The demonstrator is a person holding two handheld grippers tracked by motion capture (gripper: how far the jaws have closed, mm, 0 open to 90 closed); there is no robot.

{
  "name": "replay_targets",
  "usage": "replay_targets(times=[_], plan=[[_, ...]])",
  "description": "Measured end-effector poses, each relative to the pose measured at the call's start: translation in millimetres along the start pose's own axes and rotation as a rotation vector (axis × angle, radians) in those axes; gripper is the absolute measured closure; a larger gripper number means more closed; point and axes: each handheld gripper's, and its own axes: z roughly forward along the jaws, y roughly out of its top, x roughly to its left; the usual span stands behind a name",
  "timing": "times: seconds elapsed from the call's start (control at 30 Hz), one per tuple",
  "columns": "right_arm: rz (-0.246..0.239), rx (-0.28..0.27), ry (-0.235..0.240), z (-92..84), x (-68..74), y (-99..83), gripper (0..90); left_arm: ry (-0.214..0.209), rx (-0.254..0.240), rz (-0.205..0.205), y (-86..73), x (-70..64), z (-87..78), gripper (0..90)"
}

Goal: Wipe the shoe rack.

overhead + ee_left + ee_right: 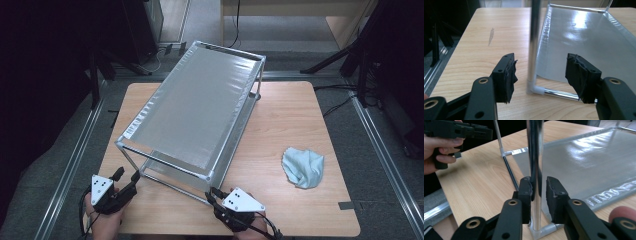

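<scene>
A metal-tube rack (195, 110) with grey fabric shelves stands at an angle on the wooden table (285, 120). My left gripper (127, 175) is at the rack's front left corner. In the left gripper view it (540, 72) is open, and the corner post (532, 45) stands between its jaws with a gap on both sides. My right gripper (212, 195) is at the front right corner. Seen from the right gripper view, it (539, 187) is shut on that corner's chrome post (535, 150), just above the white corner joint (541, 230).
A crumpled pale blue cloth (303, 167) lies on the table at the right, apart from the rack. The rack's lower shelf (586, 42) stretches away behind the posts. The right gripper view also shows a hand (436, 147) holding the left gripper (461, 131) at upper left.
</scene>
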Motion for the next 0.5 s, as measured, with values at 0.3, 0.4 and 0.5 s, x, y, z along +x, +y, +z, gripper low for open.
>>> replay_targets(times=[0.3, 0.4, 0.5], plan=[[0.002, -0.005, -0.043, -15.8, -12.5, -7.1, 78.8, -0.014, 0.023, 0.045, 5.5, -17.6, 16.3, 53.2], [0.021, 0.0, -0.092, -24.9, -20.8, -10.6, 79.0, -0.028, 0.021, 0.043, 8.4, -22.1, 20.8, 58.7], [0.043, 0.002, -0.134, -33.0, -29.9, -13.5, 79.0, -0.07, -0.011, 0.058, 10.4, -28.4, 22.9, 65.2]])
